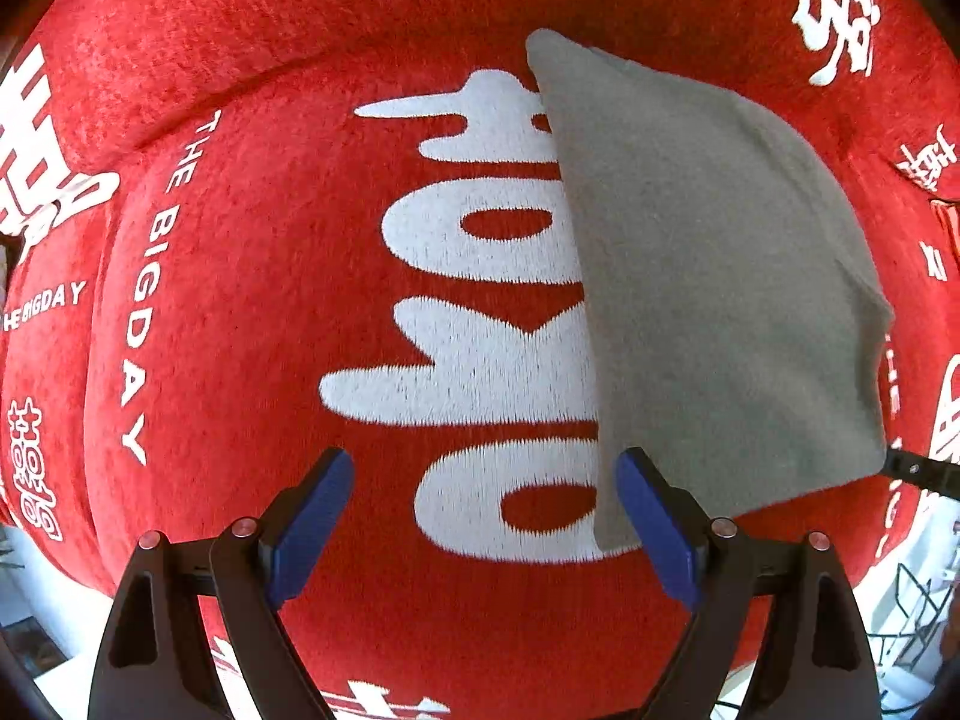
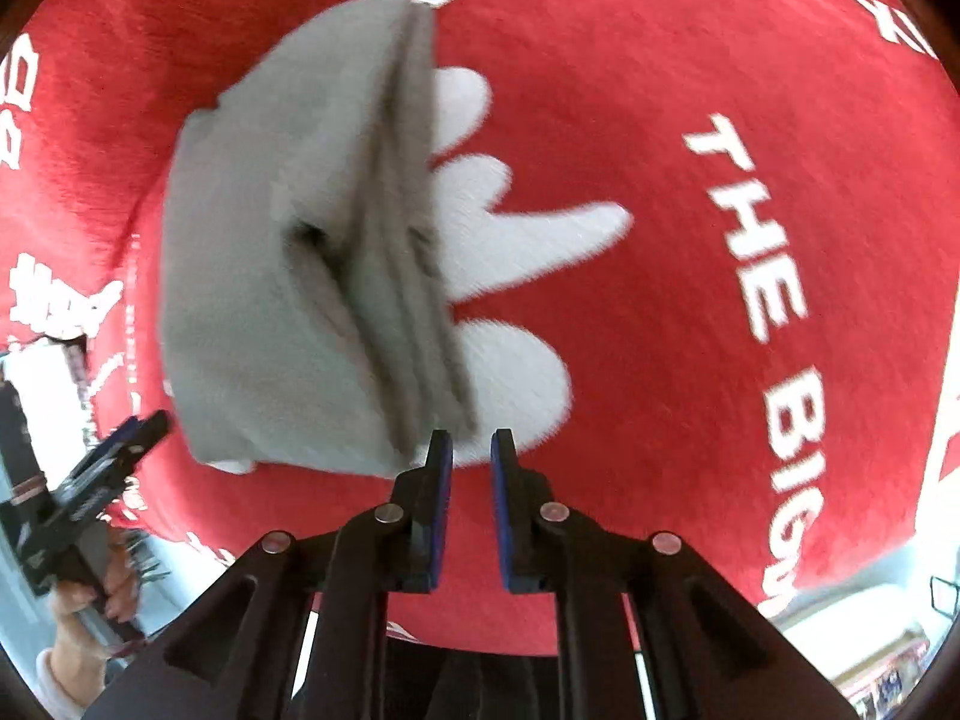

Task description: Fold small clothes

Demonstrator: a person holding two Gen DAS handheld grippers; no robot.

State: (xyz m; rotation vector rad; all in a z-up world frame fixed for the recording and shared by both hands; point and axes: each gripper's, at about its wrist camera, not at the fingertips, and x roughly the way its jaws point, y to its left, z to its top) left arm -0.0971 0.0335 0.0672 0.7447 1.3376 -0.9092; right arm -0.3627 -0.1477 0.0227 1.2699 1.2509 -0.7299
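- The grey folded garment (image 1: 708, 276) lies flat on a red cloth (image 1: 252, 276) with white lettering that covers the tabletop; its layered edges show in the right wrist view.
- The left hand-held gripper (image 1: 486, 504) hangs over the cloth with jaws spread wide, nothing between them; its right finger (image 1: 654, 516) overlaps the garment's near corner.
- The right hand-held gripper (image 2: 471, 456) stands just beside the garment's near edge, jaws nearly closed with a narrow gap, gripping nothing.
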